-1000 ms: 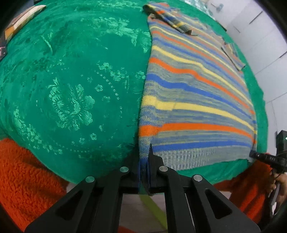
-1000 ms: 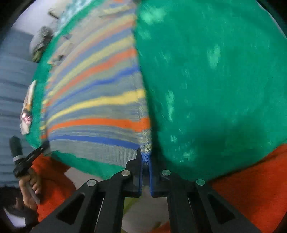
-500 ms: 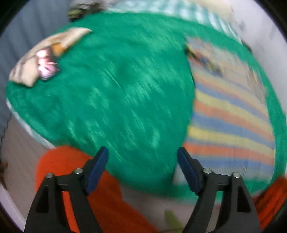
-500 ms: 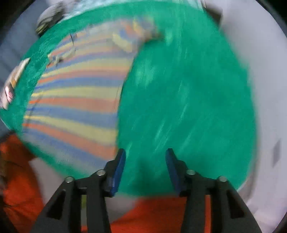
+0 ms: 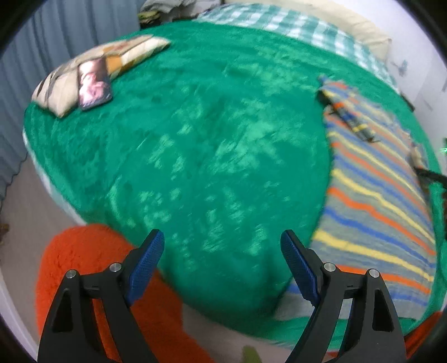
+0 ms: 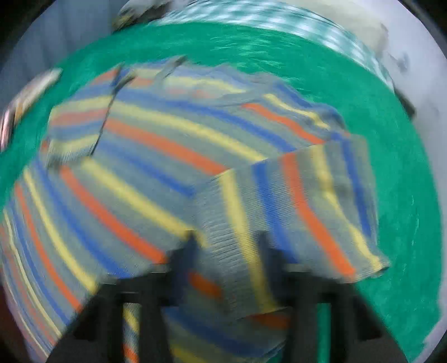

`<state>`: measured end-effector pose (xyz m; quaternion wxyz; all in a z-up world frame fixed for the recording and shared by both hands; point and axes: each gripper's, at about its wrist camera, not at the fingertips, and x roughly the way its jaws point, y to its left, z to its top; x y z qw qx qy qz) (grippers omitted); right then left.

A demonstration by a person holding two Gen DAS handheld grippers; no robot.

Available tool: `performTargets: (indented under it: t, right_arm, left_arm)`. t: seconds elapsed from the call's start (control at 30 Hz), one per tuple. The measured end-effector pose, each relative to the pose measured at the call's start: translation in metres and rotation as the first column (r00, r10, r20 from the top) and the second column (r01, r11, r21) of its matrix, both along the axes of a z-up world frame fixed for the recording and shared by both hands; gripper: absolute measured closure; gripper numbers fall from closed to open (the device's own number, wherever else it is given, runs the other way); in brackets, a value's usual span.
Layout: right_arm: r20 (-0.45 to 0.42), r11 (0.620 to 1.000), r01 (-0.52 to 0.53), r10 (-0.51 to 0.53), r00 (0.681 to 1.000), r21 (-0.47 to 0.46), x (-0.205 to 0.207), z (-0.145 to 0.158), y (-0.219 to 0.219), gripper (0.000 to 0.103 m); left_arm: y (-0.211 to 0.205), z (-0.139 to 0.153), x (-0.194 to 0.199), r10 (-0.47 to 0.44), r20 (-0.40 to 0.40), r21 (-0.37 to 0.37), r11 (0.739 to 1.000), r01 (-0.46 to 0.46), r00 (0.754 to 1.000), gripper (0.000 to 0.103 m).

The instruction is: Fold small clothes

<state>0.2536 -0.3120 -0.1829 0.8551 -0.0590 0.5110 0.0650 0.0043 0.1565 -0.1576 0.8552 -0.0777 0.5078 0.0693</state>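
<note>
A knitted sweater [image 5: 377, 209] with blue, yellow and orange stripes on grey lies flat on the green bedspread [image 5: 209, 153], at the right in the left wrist view. My left gripper [image 5: 222, 243] hangs above the bed's near edge, left of the sweater. Its jaws are wide and still opening, with nothing between them. In the blurred right wrist view the sweater [image 6: 153, 145] fills the frame. A folded-in sleeve [image 6: 307, 195] lies across it. My right gripper [image 6: 227, 245] is over the sleeve's end, its jaws apart and closing with the sleeve cloth between them.
A patterned pillow [image 5: 92, 75] lies at the far left of the bed. A checked sheet [image 5: 293, 25] and pale bedding run along the far side. An orange fluffy rug [image 5: 83, 251] covers the floor by the near edge. Grey curtains hang at the left.
Both grippers let go of the sweater's hem. The left one opened and drew back to the left. The right one swung over the sweater to the sleeve.
</note>
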Motion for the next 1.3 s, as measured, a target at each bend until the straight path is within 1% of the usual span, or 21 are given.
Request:
performTargets:
  t: [0.07,0.13,0.2,0.27,0.3,0.37,0.43,0.5,0.67,0.73,0.77,0.8,0.83,0.97,1.0,1.07,1.1,1.17,1.2,1.27,1.3]
  right_arm:
    - [0.059,0.990,0.111,-0.116,0.992,0.083,-0.003,0.024,-0.042,0.099]
    - [0.106,0.960,0.231,-0.249,0.963,0.160,-0.014,0.049,-0.092,0.099]
    - [0.125,0.888,0.381,-0.422,0.898,0.255,-0.033,0.070,-0.156,0.099]
    - [0.102,0.780,0.533,-0.590,0.801,0.329,-0.058,0.080,-0.220,0.099]
    - [0.075,0.724,0.593,-0.654,0.753,0.352,-0.072,0.077,-0.249,0.099]
    - [0.019,0.660,0.658,-0.711,0.702,0.362,-0.090,0.063,-0.281,0.099]
    - [-0.051,0.609,0.677,-0.727,0.685,0.412,-0.103,0.044,-0.297,0.099]
    - [-0.085,0.579,0.686,-0.733,0.674,0.440,-0.110,0.028,-0.299,0.099]
    - [-0.045,0.570,0.721,-0.772,0.635,0.395,-0.124,0.026,-0.299,0.100]
    - [0.024,0.610,0.740,-0.776,0.631,0.284,-0.131,0.033,-0.299,0.100]
    - [0.010,0.617,0.759,-0.777,0.629,0.209,-0.134,0.025,-0.305,0.100]
    - [-0.048,0.614,0.766,-0.774,0.632,0.193,-0.132,0.009,-0.309,0.100]
    - [-0.060,0.609,0.768,-0.774,0.630,0.197,-0.133,0.004,-0.310,0.100]
    - [-0.029,0.641,0.751,-0.757,0.652,0.159,-0.130,0.007,-0.306,0.099]
    - [-0.031,0.645,0.743,-0.751,0.660,0.177,-0.133,0.008,-0.307,0.089]
    - [-0.038,0.639,0.734,-0.748,0.663,0.231,-0.147,0.012,-0.312,0.053]
    - [-0.026,0.629,0.737,-0.756,0.654,0.248,-0.158,0.018,-0.313,0.028]
    - [0.062,0.632,0.740,-0.768,0.637,0.231,-0.183,0.036,-0.308,0.025]
    - [0.116,0.646,0.740,-0.762,0.637,0.188,-0.199,0.045,-0.301,0.025]
    - [0.170,0.671,0.725,-0.741,0.649,0.155,-0.218,0.057,-0.283,0.025]
    - [0.183,0.689,0.707,-0.724,0.665,0.161,-0.228,0.061,-0.271,0.025]
  left_arm:
    - [0.008,-0.001,0.002,0.025,0.006,-0.057,0.998,-0.024,1.000,0.016]
    - [0.008,-0.003,0.004,0.033,0.003,-0.068,0.997,-0.032,0.999,0.016]
    - [0.006,-0.007,0.006,0.029,-0.010,-0.078,0.997,-0.030,1.000,0.016]
    - [0.001,-0.011,0.007,0.017,-0.023,-0.084,0.996,-0.019,1.000,0.016]
    - [-0.002,-0.012,0.008,0.011,-0.026,-0.082,0.997,-0.013,1.000,0.016]
    - [-0.009,-0.012,0.007,-0.009,-0.027,-0.065,0.998,0.007,1.000,0.016]
    - [-0.014,-0.010,0.007,-0.025,-0.019,-0.045,0.999,0.024,0.999,0.016]
    - [-0.016,-0.011,0.006,-0.031,-0.019,-0.032,0.999,0.030,0.999,0.016]
    - [-0.010,-0.012,0.004,-0.009,-0.026,-0.030,1.000,0.008,1.000,0.017]
    - [-0.009,-0.013,0.004,-0.001,-0.027,-0.028,1.000,0.001,1.000,0.017]
    - [-0.009,-0.014,0.005,-0.002,-0.031,-0.025,1.000,0.002,1.000,0.017]
    - [-0.010,-0.014,0.006,-0.007,-0.034,-0.020,1.000,0.006,0.999,0.017]
    - [-0.011,-0.014,0.007,-0.012,-0.036,-0.013,1.000,0.012,0.999,0.017]
    - [-0.017,-0.002,0.008,-0.042,-0.037,0.022,0.999,0.043,0.998,0.019]
    - [-0.020,0.007,0.008,-0.058,-0.027,0.032,0.998,0.059,0.998,0.019]
    - [-0.027,0.037,0.010,-0.104,0.043,0.055,0.993,0.101,0.994,0.019]
    - [-0.032,0.054,0.013,-0.136,0.091,0.065,0.989,0.130,0.987,0.019]
    - [-0.049,0.085,0.026,-0.214,0.175,0.087,0.976,0.201,0.961,0.015]
    - [-0.063,0.100,0.039,-0.276,0.213,0.095,0.961,0.262,0.937,0.014]
    - [-0.097,0.111,0.065,-0.412,0.225,0.107,0.911,0.397,0.883,0.012]
    - [-0.117,0.110,0.080,-0.488,0.199,0.116,0.873,0.474,0.850,0.012]
